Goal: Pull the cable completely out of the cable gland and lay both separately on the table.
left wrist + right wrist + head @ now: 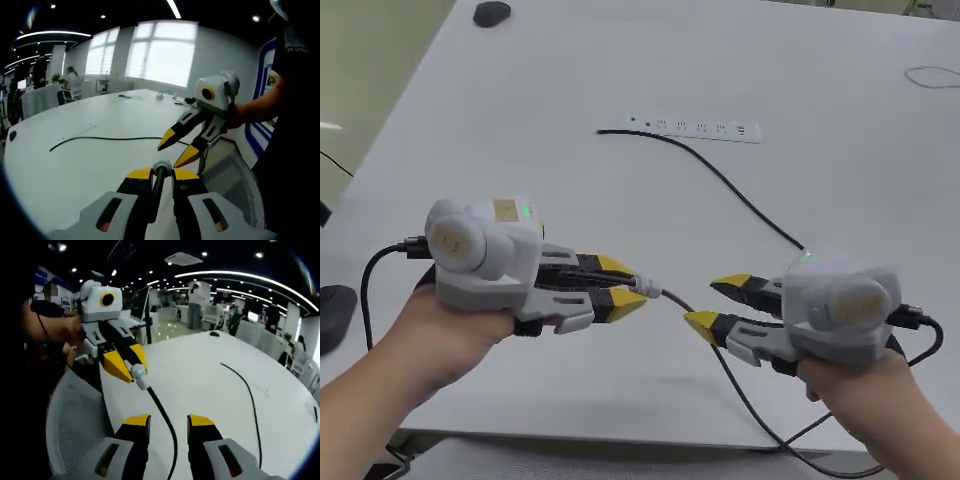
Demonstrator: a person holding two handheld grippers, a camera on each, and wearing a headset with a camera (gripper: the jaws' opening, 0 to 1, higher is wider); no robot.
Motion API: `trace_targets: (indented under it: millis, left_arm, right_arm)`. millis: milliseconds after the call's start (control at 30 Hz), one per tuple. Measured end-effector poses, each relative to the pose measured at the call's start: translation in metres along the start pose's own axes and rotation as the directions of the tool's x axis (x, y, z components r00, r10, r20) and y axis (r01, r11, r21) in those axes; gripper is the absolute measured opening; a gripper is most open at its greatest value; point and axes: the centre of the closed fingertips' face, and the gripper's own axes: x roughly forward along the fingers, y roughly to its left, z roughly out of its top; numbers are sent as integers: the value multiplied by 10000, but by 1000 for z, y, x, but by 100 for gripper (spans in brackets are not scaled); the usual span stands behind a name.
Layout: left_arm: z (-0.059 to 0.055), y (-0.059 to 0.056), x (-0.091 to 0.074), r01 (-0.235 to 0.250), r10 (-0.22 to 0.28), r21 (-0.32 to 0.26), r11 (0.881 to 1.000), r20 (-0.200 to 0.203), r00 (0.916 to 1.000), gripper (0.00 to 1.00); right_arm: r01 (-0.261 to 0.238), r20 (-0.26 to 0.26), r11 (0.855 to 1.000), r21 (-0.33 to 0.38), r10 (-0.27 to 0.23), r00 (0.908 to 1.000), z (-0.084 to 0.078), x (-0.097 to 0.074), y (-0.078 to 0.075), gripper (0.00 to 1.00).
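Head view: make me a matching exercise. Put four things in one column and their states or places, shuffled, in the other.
1. left gripper
2. right gripper
3. power strip
4. mouse

A. far left end of the table
B. open, gripping nothing
C. shut on the cable gland
D. white, lying flat mid-table

Pairs: 1-C, 2-B, 3-D, 4-A

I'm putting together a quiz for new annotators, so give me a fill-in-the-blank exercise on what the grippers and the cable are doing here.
1. The left gripper is shut on the ____.
2. The right gripper has its jaws ____.
3. In the right gripper view, the cable runs ____ that gripper's two jaws.
4. A white ____ strip lies on the table.

Missing words: gland; open; between; power.
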Motion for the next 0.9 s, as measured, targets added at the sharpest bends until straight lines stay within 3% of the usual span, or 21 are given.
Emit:
trace_targets:
  millis: [100, 433, 567, 900]
  left_arm:
    - [1, -1, 0, 27, -27, -30, 10000, 6, 10000, 15]
    - [0, 0, 1, 66, -66, -106, 9999, 11, 10000, 15]
    - [1, -1, 1, 86, -85, -160, 9998, 44, 10000, 15]
    - [1, -2, 1, 64, -63, -147, 9999, 122, 9999, 14]
  right_arm:
    - [-90, -225, 9986, -524, 79, 9997, 1, 8, 5, 22]
    - [-302, -18, 9906, -1332, 302, 9995, 14, 20, 11, 9]
    - [-404, -44, 9899, -1361, 402, 9992, 14, 22, 13, 2]
    - [-317, -125, 9932, -1119, 305, 9995, 7, 23, 12, 0]
